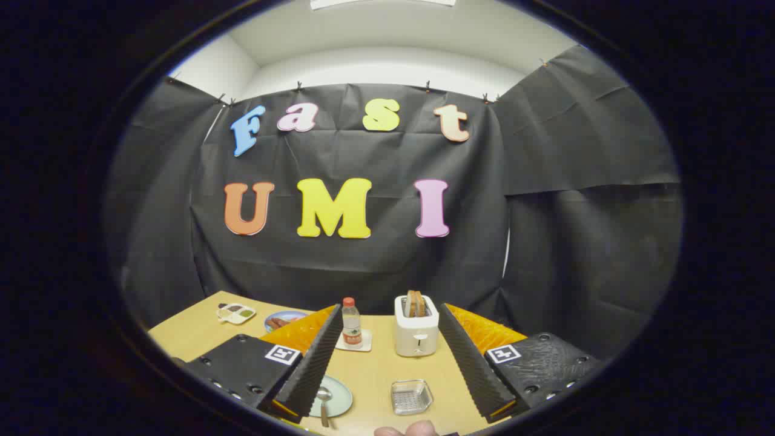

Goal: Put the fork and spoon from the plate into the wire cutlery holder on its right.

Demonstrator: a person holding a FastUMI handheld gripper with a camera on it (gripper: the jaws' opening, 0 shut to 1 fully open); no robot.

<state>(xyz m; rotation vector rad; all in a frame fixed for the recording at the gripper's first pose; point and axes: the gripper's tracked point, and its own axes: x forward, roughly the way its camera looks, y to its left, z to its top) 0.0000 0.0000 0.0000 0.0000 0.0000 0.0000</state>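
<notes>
A pale plate [338, 396] lies on the wooden table, partly hidden behind my left finger. A spoon [324, 402] rests on it with its handle pointing toward me; I cannot make out a fork. To the plate's right sits the small square wire cutlery holder [411, 396], with nothing in it that I can see. My gripper [387, 357] hovers above both, open wide, with the plate and the holder showing low down between the two fingers. Nothing is held.
A white toaster [416, 333] with bread slices stands beyond the holder. A small bottle [351, 323] on a coaster is to its left. Farther left are a blue plate of food [283, 320] and a divided dish [235, 313]. Fingertips of a hand [407, 430] show nearest me.
</notes>
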